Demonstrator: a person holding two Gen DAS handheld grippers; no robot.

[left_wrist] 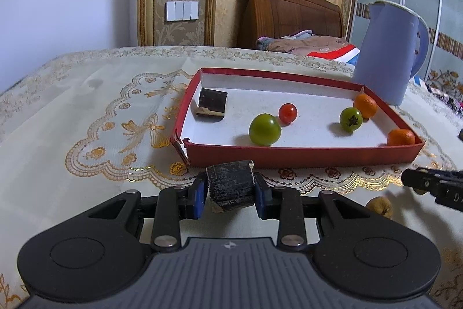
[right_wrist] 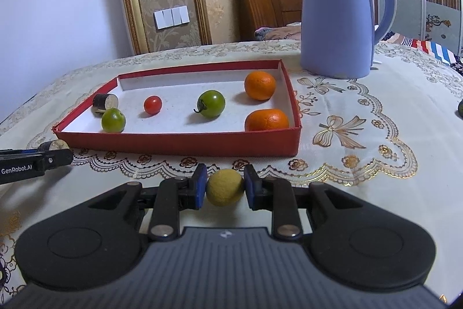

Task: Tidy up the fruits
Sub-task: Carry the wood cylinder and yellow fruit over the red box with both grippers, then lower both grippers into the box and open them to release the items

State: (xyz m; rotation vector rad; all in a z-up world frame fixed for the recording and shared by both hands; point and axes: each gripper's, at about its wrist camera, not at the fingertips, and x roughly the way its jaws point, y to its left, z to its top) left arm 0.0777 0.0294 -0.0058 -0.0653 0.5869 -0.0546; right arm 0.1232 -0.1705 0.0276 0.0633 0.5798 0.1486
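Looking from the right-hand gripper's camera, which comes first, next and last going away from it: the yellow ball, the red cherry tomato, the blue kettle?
1. Yellow ball: nearest, pinched between the right gripper fingers, short of the red tray.
2. Red cherry tomato: farther, inside the tray, left of centre.
3. Blue kettle: farthest, standing on the tablecloth beyond the tray's far right corner.

Matt red cardboard tray [right_wrist: 179,145] with white paper lining, glossy smooth tomatoes [right_wrist: 211,103], dimpled oranges [right_wrist: 260,85], rough dark cane piece [left_wrist: 230,187], matt yellow fruit [right_wrist: 224,187], smooth plastic kettle [right_wrist: 335,19], gold-embroidered cloth [right_wrist: 361,164], polished wood headboard [left_wrist: 289,10]
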